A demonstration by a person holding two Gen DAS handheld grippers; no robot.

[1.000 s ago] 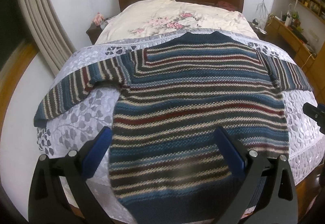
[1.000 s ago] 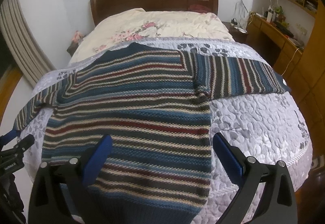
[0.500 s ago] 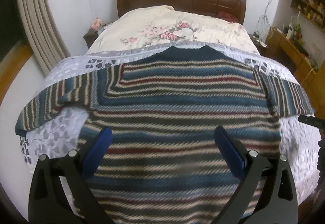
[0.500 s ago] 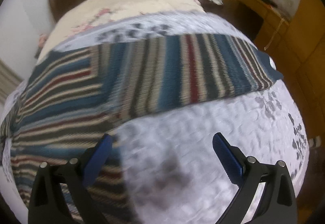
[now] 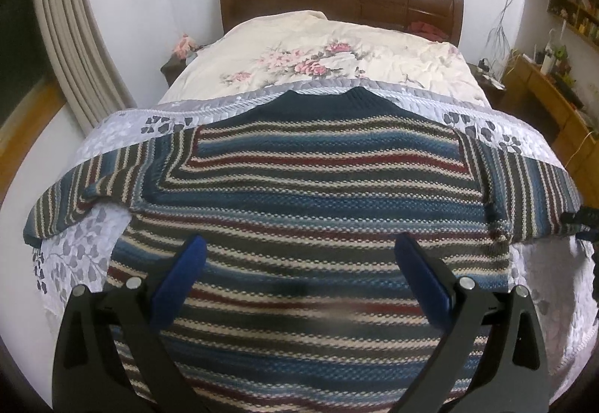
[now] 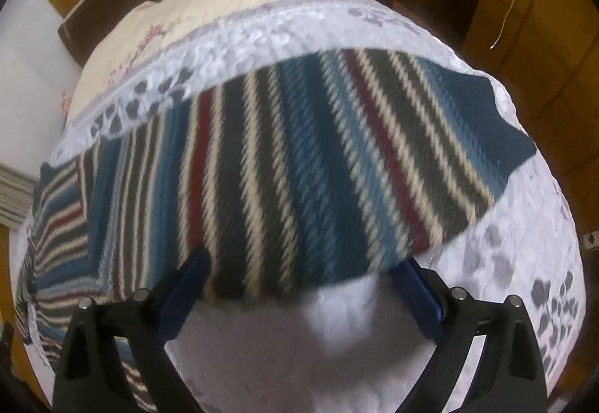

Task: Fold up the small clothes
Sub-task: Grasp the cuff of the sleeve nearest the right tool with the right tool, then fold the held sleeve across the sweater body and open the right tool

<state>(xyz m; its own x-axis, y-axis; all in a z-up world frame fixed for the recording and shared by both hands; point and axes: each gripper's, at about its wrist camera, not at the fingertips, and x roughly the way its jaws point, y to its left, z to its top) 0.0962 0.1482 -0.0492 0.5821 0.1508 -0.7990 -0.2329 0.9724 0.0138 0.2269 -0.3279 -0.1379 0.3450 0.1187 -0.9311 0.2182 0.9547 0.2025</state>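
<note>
The striped sweater (image 5: 322,196) lies flat on the grey bedspread (image 5: 116,136), sleeves spread out to both sides; the left gripper (image 5: 299,270) hangs over its body, fingers wide apart, holding nothing; the right gripper (image 6: 299,282) — also spread — sits at the near edge of the right sleeve (image 6: 337,158); a floral quilt (image 5: 318,57) lies beyond.
</note>
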